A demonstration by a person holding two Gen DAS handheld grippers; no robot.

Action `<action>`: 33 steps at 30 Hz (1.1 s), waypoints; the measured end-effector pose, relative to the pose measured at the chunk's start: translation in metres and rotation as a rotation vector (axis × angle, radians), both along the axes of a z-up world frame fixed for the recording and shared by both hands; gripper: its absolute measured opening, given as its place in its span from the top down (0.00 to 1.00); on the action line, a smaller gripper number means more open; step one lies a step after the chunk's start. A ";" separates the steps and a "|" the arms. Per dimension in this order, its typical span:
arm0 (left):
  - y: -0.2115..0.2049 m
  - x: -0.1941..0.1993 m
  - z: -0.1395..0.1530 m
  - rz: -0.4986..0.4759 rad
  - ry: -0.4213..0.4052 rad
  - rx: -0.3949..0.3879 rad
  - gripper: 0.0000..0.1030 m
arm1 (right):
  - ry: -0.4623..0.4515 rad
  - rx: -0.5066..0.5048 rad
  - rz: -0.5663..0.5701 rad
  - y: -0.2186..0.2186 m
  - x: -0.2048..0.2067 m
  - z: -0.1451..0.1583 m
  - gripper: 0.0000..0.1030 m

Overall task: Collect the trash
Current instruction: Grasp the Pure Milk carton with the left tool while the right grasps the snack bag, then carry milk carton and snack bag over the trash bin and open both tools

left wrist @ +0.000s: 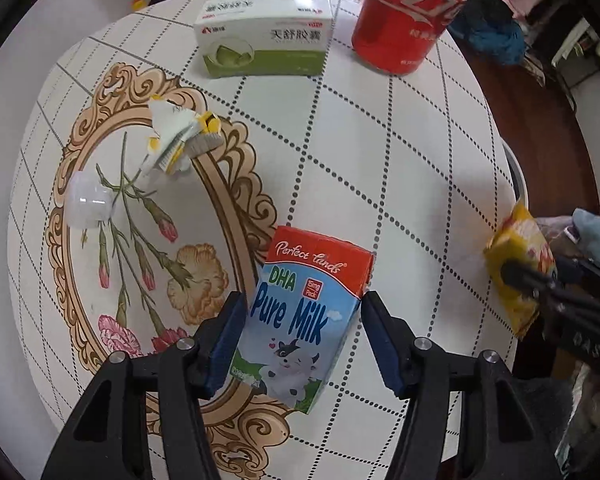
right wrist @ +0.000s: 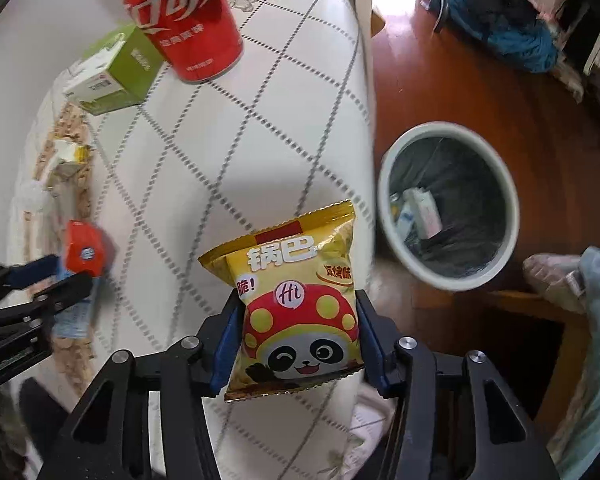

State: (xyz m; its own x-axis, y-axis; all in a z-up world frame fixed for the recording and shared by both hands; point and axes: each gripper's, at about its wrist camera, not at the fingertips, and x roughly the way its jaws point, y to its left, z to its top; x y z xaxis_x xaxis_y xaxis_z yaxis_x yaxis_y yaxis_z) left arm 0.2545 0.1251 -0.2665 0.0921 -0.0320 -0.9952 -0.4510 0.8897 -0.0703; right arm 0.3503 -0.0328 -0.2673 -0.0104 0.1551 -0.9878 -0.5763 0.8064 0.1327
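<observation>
My left gripper (left wrist: pixel 304 316) is shut on a blue and red Pure Milk carton (left wrist: pixel 300 316) just above the table; it also shows in the right wrist view (right wrist: pixel 82 264). My right gripper (right wrist: pixel 296 320) is shut on a yellow snack bag (right wrist: pixel 296 300) with a panda print, held above the table's right edge; the bag also shows in the left wrist view (left wrist: pixel 520 268). A white bin (right wrist: pixel 448 204) with a black liner and some trash inside stands on the floor to the right of the table.
A red cola can (left wrist: pixel 408 16) and a green and white box (left wrist: pixel 264 28) stand at the far side of the table. A crumpled wrapper (left wrist: pixel 180 136) and a clear plastic cup (left wrist: pixel 88 200) lie at the left. The floor is brown wood (right wrist: pixel 460 88).
</observation>
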 end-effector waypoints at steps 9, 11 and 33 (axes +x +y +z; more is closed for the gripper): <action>-0.014 -0.003 -0.020 -0.064 0.041 0.119 0.51 | 0.050 -0.016 0.027 0.000 -0.024 -0.008 0.45; -0.016 -0.003 -0.021 -0.060 0.033 0.136 0.51 | 0.042 -0.018 0.033 0.000 -0.026 -0.010 0.45; -0.147 0.071 0.116 -0.206 -0.349 0.105 0.52 | -0.154 0.167 -0.235 -0.142 0.029 0.094 0.51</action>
State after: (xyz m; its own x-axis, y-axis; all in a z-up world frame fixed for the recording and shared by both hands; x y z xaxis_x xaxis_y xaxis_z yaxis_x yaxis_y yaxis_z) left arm 0.3258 -0.0222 -0.1509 0.4272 0.0154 -0.9040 -0.2280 0.9694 -0.0912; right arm 0.3796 -0.1743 -0.1736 0.1928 0.2955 -0.9357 -0.4002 0.8943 0.1999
